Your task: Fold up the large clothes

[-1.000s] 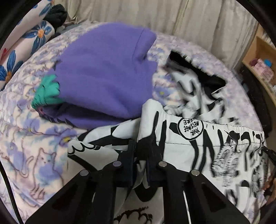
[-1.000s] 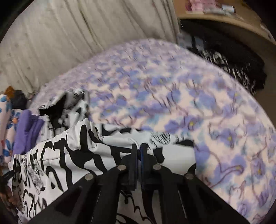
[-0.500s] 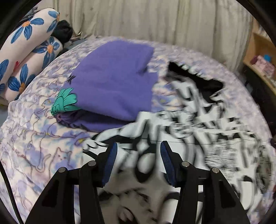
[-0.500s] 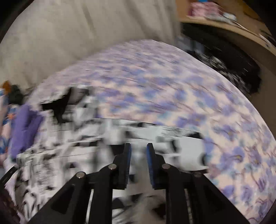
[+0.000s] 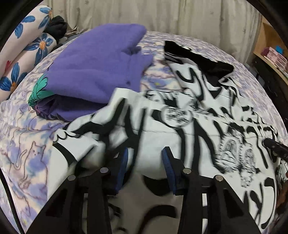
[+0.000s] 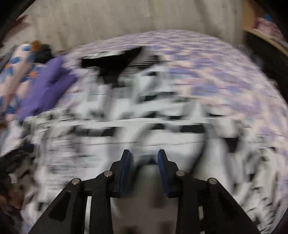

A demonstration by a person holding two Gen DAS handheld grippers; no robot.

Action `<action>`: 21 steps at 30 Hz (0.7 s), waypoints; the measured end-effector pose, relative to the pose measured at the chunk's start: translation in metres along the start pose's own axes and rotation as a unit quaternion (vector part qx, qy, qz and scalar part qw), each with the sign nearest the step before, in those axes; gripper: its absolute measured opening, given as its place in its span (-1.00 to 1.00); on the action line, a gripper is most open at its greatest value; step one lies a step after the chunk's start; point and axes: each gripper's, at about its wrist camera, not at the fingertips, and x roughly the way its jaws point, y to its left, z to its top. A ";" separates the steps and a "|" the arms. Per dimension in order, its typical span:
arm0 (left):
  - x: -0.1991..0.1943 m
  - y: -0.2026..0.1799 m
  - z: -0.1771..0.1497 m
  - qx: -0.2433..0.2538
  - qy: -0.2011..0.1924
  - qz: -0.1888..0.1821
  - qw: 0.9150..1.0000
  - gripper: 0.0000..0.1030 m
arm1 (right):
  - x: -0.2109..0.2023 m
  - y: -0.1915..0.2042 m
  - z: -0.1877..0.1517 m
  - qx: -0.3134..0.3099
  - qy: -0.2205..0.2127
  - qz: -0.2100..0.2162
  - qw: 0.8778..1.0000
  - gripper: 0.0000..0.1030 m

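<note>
A large white garment with black graffiti print point(image 5: 180, 126) lies spread on the bed, its black-lined far end point(image 5: 196, 57) toward the curtain. My left gripper point(image 5: 144, 156) is open just above the garment's near edge, holding nothing. My right gripper point(image 6: 144, 156) is open over the same garment point(image 6: 144, 117), also empty; that view is heavily blurred. The tip of the right gripper point(image 5: 273, 145) shows at the right edge of the left wrist view.
A folded purple fleece point(image 5: 97, 61) with a green patch lies at the garment's left, also in the right wrist view point(image 6: 45, 90). Flowered pillows point(image 5: 19, 54) at far left. Floral bedsheet point(image 5: 23, 144), curtain point(image 5: 162, 16) behind, wooden shelf point(image 5: 273, 54) at right.
Both grippers were shut on the garment's near edge one second ago; both have opened and let it drop onto the bed. Both have pulled back slightly.
</note>
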 end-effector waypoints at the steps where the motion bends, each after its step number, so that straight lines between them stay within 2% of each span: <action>1: 0.001 0.005 0.001 -0.001 0.000 -0.005 1.000 -0.20 | 0.001 -0.020 0.001 0.013 0.001 -0.029 1.000 -0.42; 4: 0.003 0.018 0.004 -0.005 -0.001 -0.023 1.000 -0.20 | 0.000 -0.075 -0.001 0.051 0.006 -0.080 0.995 -0.42; 5: 0.003 0.018 0.005 -0.005 0.000 -0.026 1.000 -0.20 | 0.000 -0.087 -0.003 0.061 0.008 -0.077 0.995 -0.45; 6: 0.003 0.019 0.006 -0.006 0.002 -0.030 1.000 -0.20 | -0.002 -0.102 -0.005 0.078 0.011 -0.067 0.995 -0.59; 8: 0.004 0.019 0.007 -0.006 0.006 -0.032 0.999 -0.20 | -0.008 -0.115 -0.008 0.098 0.014 -0.052 0.994 -0.61; 10: 0.004 0.017 0.009 0.002 0.014 -0.029 0.999 -0.19 | -0.011 -0.110 -0.007 0.085 0.020 -0.067 0.994 -0.61; 13: 0.002 0.014 0.013 0.007 0.032 -0.024 0.999 -0.07 | -0.014 -0.099 -0.005 0.075 0.032 -0.079 0.994 -0.54; 16: -0.007 0.013 0.015 0.007 0.043 -0.021 0.999 0.08 | -0.019 -0.098 -0.001 0.086 0.036 -0.066 0.993 -0.47; 17: -0.010 0.012 0.016 0.010 0.044 -0.021 0.999 0.10 | -0.021 -0.096 0.001 0.090 0.037 -0.057 0.994 -0.42; 21: -0.027 0.007 0.023 0.033 0.039 -0.017 0.999 0.12 | -0.036 -0.081 0.007 0.082 0.032 -0.026 0.996 -0.40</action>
